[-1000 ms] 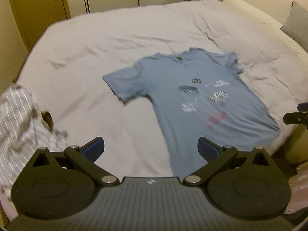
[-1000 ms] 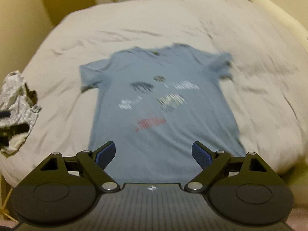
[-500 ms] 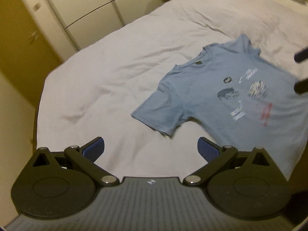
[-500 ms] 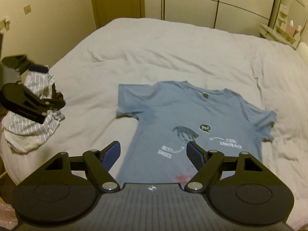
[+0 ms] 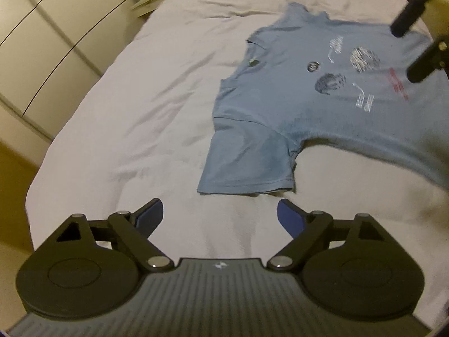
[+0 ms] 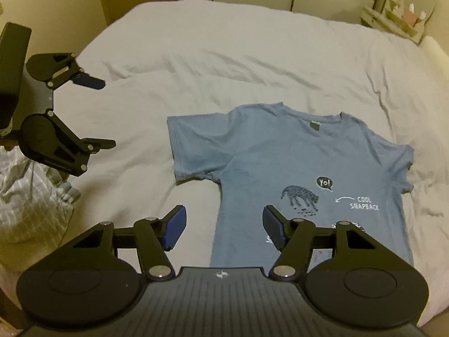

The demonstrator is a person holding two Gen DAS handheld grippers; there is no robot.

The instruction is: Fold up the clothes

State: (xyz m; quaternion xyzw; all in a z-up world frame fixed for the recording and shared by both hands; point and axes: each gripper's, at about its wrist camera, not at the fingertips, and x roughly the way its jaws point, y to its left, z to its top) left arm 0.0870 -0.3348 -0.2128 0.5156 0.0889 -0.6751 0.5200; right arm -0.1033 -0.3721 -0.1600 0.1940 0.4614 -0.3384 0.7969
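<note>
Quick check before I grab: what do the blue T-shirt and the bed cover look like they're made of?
Blue T-shirt: looks like thin matte cotton-type jersey; it lies limp, with stitched hems and a flat white print. Bed cover: pale matte woven fabric, probably cotton, over soft padding; it shows shallow creases and puffy folds. Fibre cannot be confirmed.

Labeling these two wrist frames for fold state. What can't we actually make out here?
- T-shirt hem: right wrist view, hidden behind the right gripper; left wrist view, cut off by the right frame edge.
- Lower chest print: right wrist view, covered by the gripper's linkage; left wrist view, motion-blurred, unreadable.
- Striped garment: right wrist view, partly behind the left gripper and cut by the left edge; type unclear.
- Shelf items: too small.
</note>
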